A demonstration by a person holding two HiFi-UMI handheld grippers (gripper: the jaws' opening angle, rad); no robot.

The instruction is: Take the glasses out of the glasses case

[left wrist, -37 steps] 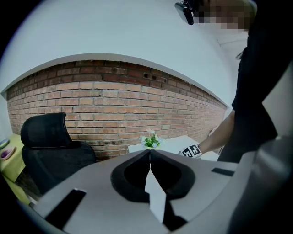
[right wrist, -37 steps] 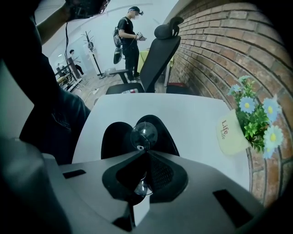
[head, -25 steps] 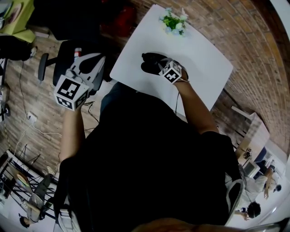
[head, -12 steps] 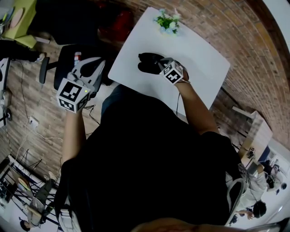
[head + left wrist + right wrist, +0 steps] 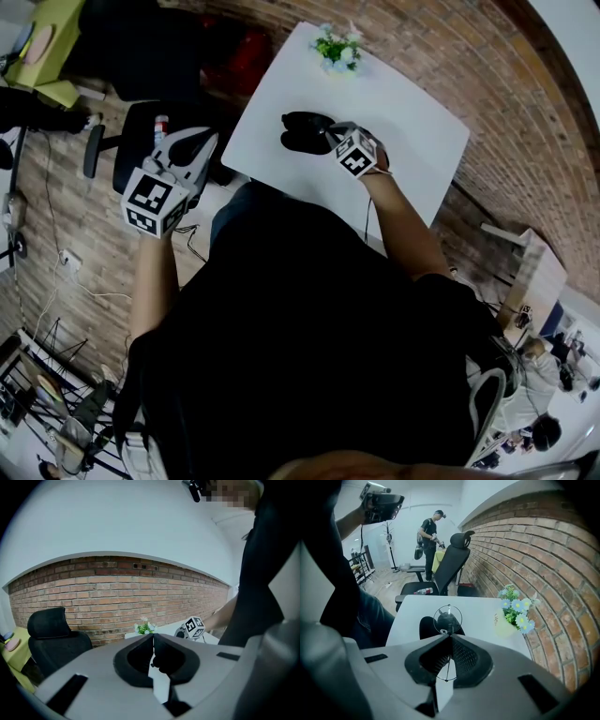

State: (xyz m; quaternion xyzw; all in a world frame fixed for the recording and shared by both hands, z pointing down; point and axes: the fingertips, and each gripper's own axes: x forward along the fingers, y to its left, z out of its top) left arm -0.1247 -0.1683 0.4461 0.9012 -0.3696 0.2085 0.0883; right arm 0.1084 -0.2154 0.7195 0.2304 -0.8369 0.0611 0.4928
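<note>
The white table [image 5: 412, 112] lies ahead of and below the right jaws; the left jaws are held well off its near edge, over a black office chair [image 5: 51, 639]. A small pot of flowers [image 5: 510, 616] stands beyond the right jaws and to their right, well apart from the work. The black glasses case [image 5: 425, 626] is seen lying open just beyond the right jaw tips, slightly to their left, with nothing pinning it down. The left gripper [image 5: 153, 638] is clenched with nothing between its pads. The right gripper [image 5: 450, 637] is clamped on the glasses [image 5: 447, 619], a thin round wire frame: one lens ring stands above and just past the jaw tips, a second wire loop is visible behind the tips between the pads. Whether the temple arms are fully clear of the case cannot be told. The task is judged nearly complete. Risks noted: the fine wire could be bent by the clamping pressure; the frame could slip or swivel, being gripped on a narrow section; a trailing arm could snag the case rim and the unsecured case be dragged along or tipped.
</note>
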